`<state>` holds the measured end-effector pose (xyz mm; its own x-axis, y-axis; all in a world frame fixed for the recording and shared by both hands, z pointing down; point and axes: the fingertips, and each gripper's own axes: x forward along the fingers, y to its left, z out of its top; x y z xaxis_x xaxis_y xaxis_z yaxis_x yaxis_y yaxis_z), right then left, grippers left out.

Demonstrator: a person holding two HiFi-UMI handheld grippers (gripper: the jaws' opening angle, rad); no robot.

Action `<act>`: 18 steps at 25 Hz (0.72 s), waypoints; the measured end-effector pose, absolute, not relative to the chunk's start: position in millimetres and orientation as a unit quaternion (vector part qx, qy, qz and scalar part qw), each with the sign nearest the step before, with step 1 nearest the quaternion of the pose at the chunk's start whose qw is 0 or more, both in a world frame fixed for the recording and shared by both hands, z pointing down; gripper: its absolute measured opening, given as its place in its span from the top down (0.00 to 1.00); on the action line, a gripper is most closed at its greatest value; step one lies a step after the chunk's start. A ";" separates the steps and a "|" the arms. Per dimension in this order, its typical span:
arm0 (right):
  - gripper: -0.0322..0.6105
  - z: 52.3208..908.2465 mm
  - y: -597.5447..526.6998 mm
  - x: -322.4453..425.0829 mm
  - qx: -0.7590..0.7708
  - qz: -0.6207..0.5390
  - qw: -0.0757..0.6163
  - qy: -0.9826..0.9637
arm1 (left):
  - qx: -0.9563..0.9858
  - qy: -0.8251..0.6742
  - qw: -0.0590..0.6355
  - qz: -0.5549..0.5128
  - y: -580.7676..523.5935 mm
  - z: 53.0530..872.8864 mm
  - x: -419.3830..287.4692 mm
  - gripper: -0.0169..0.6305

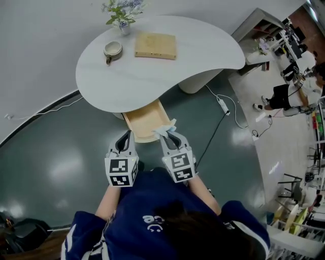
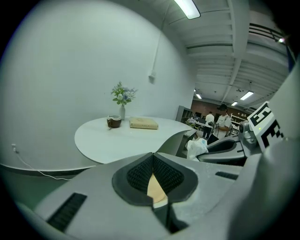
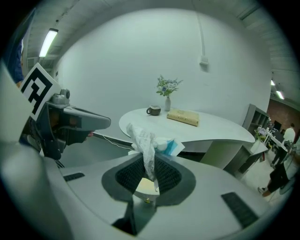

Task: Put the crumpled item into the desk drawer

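The crumpled item (image 1: 165, 130), a white paper wad with a blue patch, is pinched in my right gripper (image 1: 170, 137), which is shut on it. In the right gripper view the wad (image 3: 145, 143) sticks up from between the pads. It hangs over the front right corner of the open wooden drawer (image 1: 142, 122), which is pulled out from under the white desk (image 1: 152, 76). My left gripper (image 1: 123, 140) hovers at the drawer's front left, its pads (image 2: 140, 173) meeting at the tip with nothing between them. The wad (image 2: 196, 147) also shows at the right of the left gripper view.
On the desk stand a cup (image 1: 112, 50), a tan book (image 1: 155, 45) and a small vase of flowers (image 1: 122, 12). A cable with a power strip (image 1: 223, 105) lies on the green floor right of the desk. People stand far off at the right.
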<state>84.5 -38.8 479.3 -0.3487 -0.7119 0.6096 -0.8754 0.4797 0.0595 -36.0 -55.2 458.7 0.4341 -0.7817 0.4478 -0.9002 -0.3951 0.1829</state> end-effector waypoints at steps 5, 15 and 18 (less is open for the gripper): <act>0.84 484.6 -64.5 74.0 0.514 0.137 0.305 -0.790 | 0.830 -0.498 0.199 0.155 -81.1 462.1 -60.6 0.97; 0.84 494.5 -92.7 65.3 0.507 0.143 0.329 -0.783 | 0.825 -0.503 0.208 0.151 -104.3 465.6 -77.2 0.97; 0.84 498.0 -97.5 64.2 0.490 0.143 0.345 -0.788 | 0.821 -0.508 0.212 0.151 -107.7 465.1 -78.0 0.97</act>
<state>64.2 -97.5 498.0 -0.2817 -0.6738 0.6831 -0.8708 0.4786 0.1130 -78.0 -107.7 465.1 0.4377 -0.7709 0.4627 -0.8985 -0.3934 0.1945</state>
